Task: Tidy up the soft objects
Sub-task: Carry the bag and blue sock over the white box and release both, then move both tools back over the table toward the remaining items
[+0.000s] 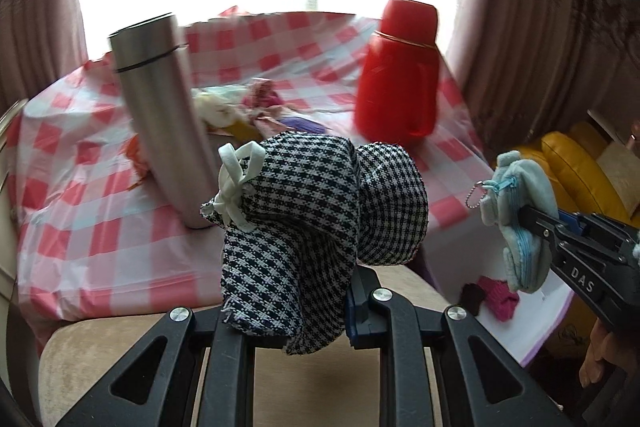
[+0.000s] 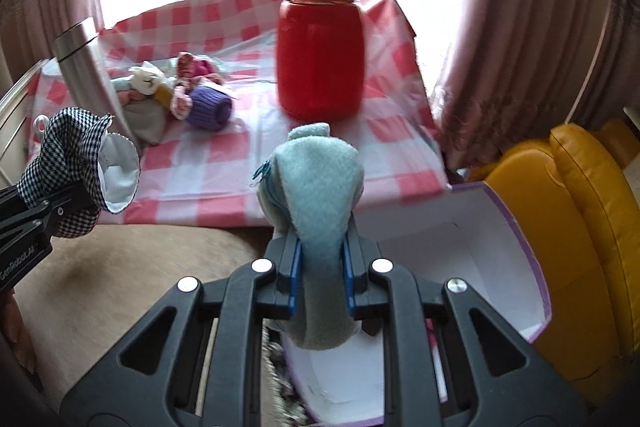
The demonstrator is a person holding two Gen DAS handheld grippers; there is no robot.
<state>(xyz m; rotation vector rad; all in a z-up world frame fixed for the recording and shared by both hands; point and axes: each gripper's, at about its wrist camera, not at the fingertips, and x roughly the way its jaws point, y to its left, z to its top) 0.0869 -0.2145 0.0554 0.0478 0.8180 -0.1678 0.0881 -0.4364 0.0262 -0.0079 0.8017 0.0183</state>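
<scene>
Both jaws pinch cloth: houndstooth pouch (image 1: 304, 227), blue pouch (image 2: 320, 187).

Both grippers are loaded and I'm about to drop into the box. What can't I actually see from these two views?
- White box floor: right wrist view, hidden under the right gripper and its light blue plush pouch; left wrist view shows only a corner.
- Left gripper fingertips: covered by the houndstooth pouch.
- Soft-item pile: partly behind the steel flask, small and blurred.
- Window: overexposed.
</scene>
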